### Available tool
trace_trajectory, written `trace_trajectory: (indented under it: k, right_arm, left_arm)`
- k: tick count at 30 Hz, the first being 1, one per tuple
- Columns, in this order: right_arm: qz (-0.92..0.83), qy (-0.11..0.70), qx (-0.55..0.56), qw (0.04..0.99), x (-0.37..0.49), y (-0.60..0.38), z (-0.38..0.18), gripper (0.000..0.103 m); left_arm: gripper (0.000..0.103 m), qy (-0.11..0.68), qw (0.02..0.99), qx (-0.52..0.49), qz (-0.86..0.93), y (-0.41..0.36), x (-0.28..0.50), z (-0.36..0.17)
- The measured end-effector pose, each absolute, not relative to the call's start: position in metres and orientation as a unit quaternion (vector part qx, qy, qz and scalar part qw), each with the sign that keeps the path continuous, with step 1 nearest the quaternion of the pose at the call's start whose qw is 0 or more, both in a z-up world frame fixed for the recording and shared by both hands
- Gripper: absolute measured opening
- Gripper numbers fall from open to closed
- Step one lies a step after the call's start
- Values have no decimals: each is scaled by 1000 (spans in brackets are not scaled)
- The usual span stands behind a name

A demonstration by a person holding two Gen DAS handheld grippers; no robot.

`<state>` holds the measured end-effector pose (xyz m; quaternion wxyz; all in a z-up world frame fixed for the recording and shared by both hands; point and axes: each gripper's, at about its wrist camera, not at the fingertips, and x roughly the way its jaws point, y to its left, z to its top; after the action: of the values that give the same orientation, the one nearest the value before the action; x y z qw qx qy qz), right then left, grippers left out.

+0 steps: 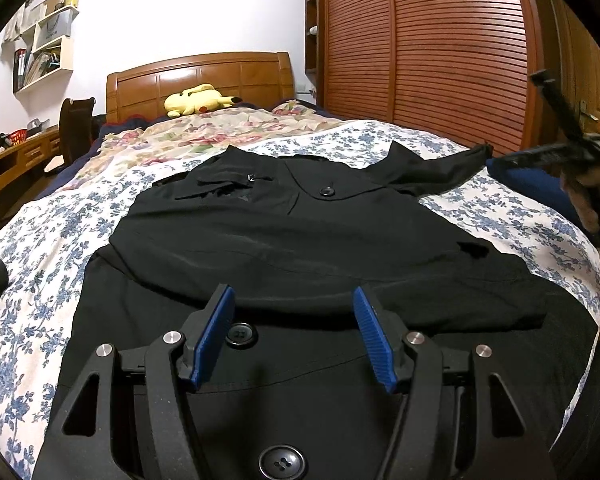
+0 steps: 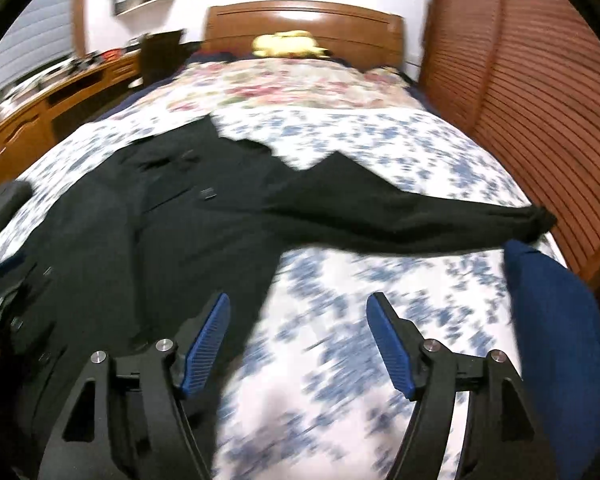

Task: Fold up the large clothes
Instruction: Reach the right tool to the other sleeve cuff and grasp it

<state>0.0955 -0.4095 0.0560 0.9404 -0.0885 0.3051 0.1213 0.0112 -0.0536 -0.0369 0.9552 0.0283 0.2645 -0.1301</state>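
Two views are on file, taken in turn. Left wrist view: the black coat (image 1: 300, 240) lies buttoned-front up along the bed (image 1: 40, 280), collar toward the headboard (image 1: 196, 76), hem toward the camera, so its long axis runs straight ahead of the left gripper (image 1: 294, 300). That gripper hovers over the lower front of the coat with jaws parted and nothing between the blue pads (image 1: 216, 336); cloth lies beneath them, not pinched. One sleeve (image 1: 440, 168) stretches out to the right edge of the bed, its cuff near the right gripper (image 1: 540, 156), which a hand (image 1: 592, 196) holds at the frame's edge; its jaws cannot be read here. Right wrist view, motion-blurred: the right gripper (image 2: 298, 304) stands released, empty, over bare floral sheet, with the coat body to its left. The sleeve (image 2: 380, 208) crosses ahead of it from left to right, cuff (image 2: 540, 216) far right beside a blue cushion (image 2: 552, 320). Judgement: the right hand is the nearer to that sleeve, and folding it inward looks the likely next step. Only this view shows the sleeve's full length; only the left shows the button line
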Motion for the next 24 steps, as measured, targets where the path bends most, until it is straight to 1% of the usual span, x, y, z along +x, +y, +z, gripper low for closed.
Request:
trace_trajectory:
  k: [2, 7, 16, 24]
  right_arm:
    - [96, 311, -89, 942, 115, -417, 55, 73]
    - [58, 331, -42, 941, 162, -438, 45, 73]
    - [23, 354, 13, 935, 234, -456, 23, 73]
    - [-10, 376, 91, 922, 291, -481, 3, 73]
  left_arm:
    - [63, 264, 955, 27, -131, -53, 11, -37]
    - [63, 266, 955, 24, -132, -52, 12, -37]
    - [63, 269, 953, 18, -136, -50, 14, -38]
    - [63, 273, 952, 14, -138, -49, 15, -39]
